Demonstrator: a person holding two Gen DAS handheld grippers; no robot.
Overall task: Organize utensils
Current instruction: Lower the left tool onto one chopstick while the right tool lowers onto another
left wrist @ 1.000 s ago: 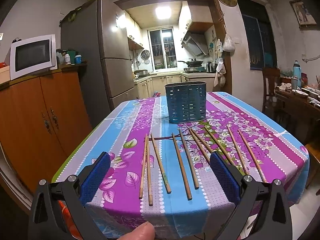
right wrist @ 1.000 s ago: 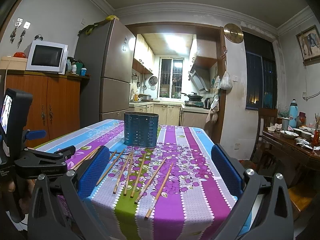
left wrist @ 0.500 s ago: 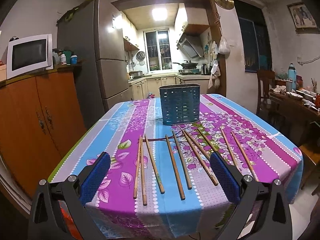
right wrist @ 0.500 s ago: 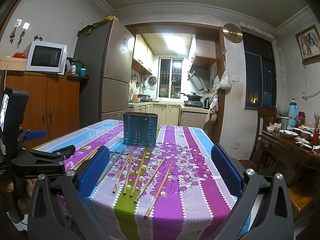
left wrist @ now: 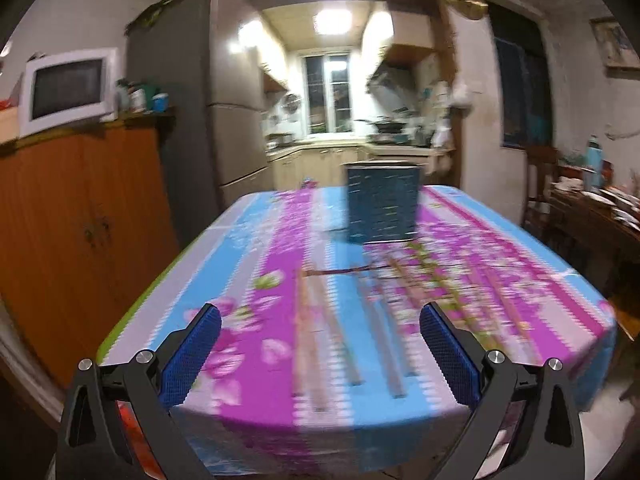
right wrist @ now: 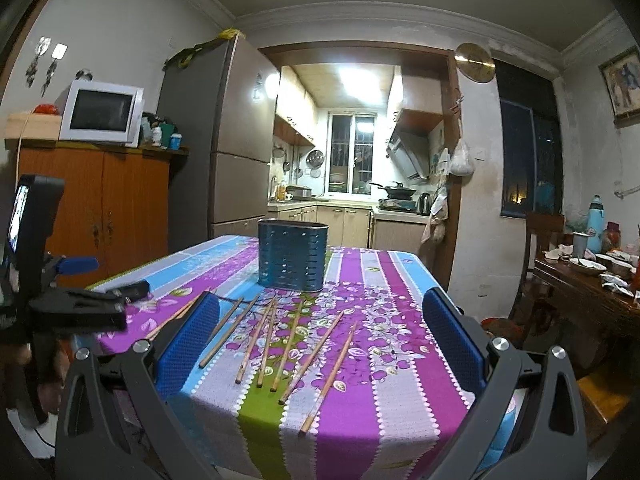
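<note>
The chopsticks (right wrist: 288, 344) lie in a row on the table (right wrist: 400, 380), just in front of the blue holder (right wrist: 293, 255). Their near tips stop close to the table's front edge. The left gripper (left wrist: 320, 344) and right gripper (right wrist: 320, 336) are both wide open, holding nothing, near that edge.

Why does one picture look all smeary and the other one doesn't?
Left wrist view: motion blur smears the chopsticks and blue holder, though the left gripper stays crisp. Right wrist view: sharp chopsticks, glaring kitchen ceiling light, and walls bent by the fisheye lens.
</note>
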